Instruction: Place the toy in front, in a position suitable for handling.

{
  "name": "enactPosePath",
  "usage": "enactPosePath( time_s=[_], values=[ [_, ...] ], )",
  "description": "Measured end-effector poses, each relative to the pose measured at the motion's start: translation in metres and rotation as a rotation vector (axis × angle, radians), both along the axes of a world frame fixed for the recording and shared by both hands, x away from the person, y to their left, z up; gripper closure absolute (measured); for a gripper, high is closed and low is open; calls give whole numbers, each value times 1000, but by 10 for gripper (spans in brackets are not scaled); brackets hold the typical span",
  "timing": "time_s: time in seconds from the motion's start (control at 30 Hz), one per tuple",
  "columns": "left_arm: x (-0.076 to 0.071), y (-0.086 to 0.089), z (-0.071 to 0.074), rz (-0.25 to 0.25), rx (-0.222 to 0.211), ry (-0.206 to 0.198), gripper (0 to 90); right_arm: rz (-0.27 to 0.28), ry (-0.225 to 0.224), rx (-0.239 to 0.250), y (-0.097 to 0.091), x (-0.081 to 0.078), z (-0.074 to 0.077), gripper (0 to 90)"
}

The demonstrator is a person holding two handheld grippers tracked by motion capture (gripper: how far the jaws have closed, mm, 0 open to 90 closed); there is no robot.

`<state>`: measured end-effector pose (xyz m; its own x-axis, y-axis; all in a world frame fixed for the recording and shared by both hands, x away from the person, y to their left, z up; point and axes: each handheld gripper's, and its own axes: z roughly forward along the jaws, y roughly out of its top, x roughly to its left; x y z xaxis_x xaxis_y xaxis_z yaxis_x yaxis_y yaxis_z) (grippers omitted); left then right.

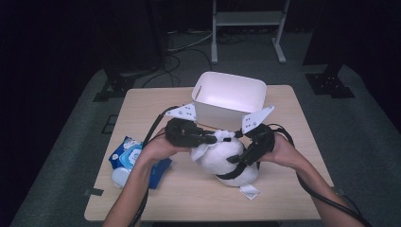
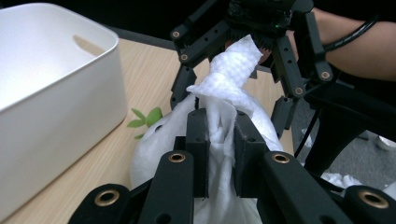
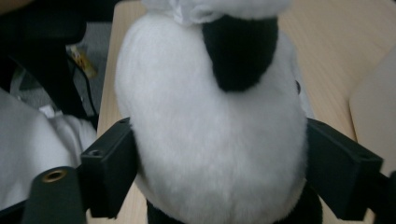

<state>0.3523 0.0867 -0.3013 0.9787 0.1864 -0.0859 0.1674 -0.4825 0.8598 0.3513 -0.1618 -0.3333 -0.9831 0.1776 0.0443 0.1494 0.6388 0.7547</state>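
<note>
A white and black plush toy (image 1: pixel 222 160) lies on the wooden table (image 1: pixel 283 118), just in front of the white bin (image 1: pixel 231 75). My left gripper (image 1: pixel 223 138) comes in from the left and is shut on a white wipe (image 2: pixel 229 70), which rests on top of the plush (image 2: pixel 154 140). In the left gripper view its jaws (image 2: pixel 219 128) pinch the wipe's lower folds. My right gripper (image 1: pixel 243 156) stands at the plush's right side. Its jaws spread wide on either flank of the plush body (image 3: pixel 210 135), level with the fur and leaving no dent. The wipe's upper end stands in front of the right gripper (image 2: pixel 243 51).
A blue pack of wipes (image 1: pixel 127 153) lies at the table's left edge by my left forearm. The bin wall (image 2: pixel 56 102) is close on the left gripper's left. A white tag (image 1: pixel 249 191) lies in front of the plush. Green felt leaves (image 2: pixel 144 116) lie beside it.
</note>
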Motion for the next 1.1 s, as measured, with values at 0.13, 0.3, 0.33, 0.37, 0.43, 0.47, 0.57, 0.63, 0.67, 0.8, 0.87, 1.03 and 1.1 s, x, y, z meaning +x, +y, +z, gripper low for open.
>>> enactPosePath(
  time_s=[0.13,0.3,0.33,0.37,0.43,0.47,0.57,0.63,0.67,0.8,0.87,1.03,1.1],
  values=[
    [-2,-14,4,-20,19,-11,790,-4,-35,-92,1,-6,11,133],
    [-3,-26,7,-42,45,-27,789,3,-50,-115,2,-10,16,168],
    [-3,-26,8,-40,39,-30,789,4,-56,-115,0,-11,16,216],
    [-3,-25,9,-42,35,-29,787,1,-66,-109,-2,-11,16,254],
    [-4,-23,12,-43,24,-35,782,14,-77,-93,-8,-13,15,294],
    [-5,-22,14,-40,28,-44,783,11,-72,-88,-10,-13,15,296],
    [-5,-18,15,-29,32,-48,783,6,-59,-85,-17,-12,15,295],
    [-3,-12,13,-8,34,-41,780,-6,-51,-80,-24,-10,15,293],
    [-2,-10,12,-5,34,-38,780,-10,-45,-75,-27,-9,14,292],
    [2,-12,3,0,28,-15,780,-28,-24,-70,-37,-7,13,240],
    [2,-16,1,-5,23,-11,781,-29,-16,-97,-36,-7,16,184],
    [4,-21,1,-4,20,-16,781,-50,-32,-164,-34,-11,28,170],
    [4,-24,2,-12,20,-17,781,-50,-34,-151,-33,-12,33,170]
  ],
)
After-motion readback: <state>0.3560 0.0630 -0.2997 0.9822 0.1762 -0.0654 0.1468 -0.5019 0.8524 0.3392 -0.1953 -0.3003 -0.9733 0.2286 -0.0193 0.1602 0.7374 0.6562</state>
